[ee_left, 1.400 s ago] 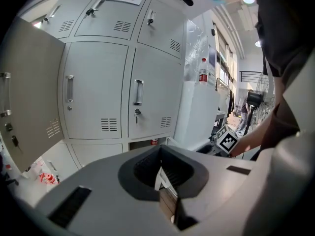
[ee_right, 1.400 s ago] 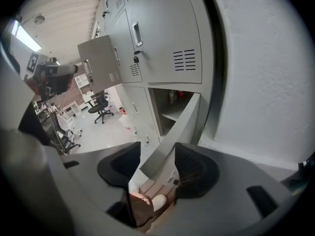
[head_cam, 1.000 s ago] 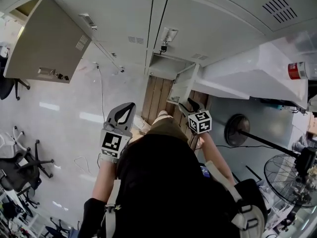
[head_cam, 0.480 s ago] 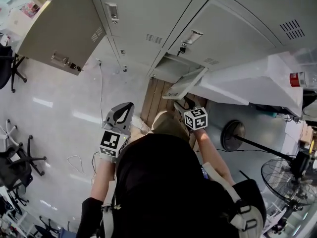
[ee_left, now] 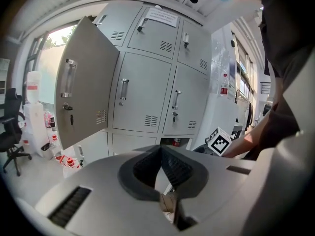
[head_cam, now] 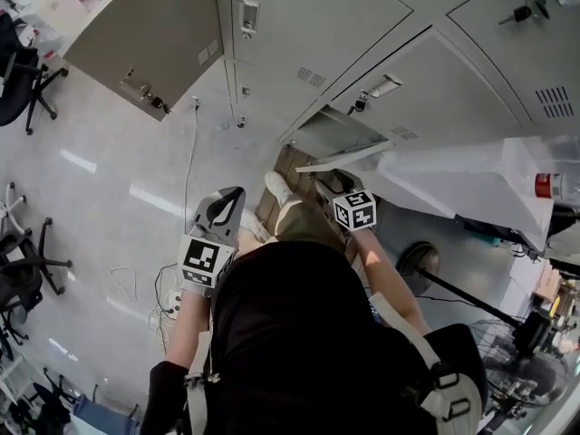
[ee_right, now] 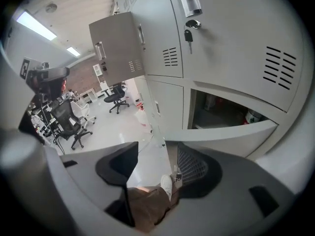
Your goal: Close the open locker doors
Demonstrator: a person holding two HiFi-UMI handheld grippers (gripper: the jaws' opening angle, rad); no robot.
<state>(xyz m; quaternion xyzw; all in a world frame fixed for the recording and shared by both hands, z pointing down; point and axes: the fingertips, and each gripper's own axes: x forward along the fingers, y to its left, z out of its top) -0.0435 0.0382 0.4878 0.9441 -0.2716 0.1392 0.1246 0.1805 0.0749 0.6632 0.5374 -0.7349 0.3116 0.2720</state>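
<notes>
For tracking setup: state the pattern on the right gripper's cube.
Black square markers on the white faces of the cube; clearest in the head view.

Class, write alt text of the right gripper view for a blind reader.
The right gripper, its empty jaws just opened wider, faces a low grey metal locker door standing ajar; beyond, a grey upper door hangs open.

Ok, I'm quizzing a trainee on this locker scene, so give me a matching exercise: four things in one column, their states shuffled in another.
1. upper locker door
2. bottom locker door
3. left hand-held gripper
4. key

a. hanging from a shut door's lock
b. swung wide open
c. partly open
d. jaws together, nothing held

Pairs: 1-b, 2-c, 3-d, 4-a
</notes>
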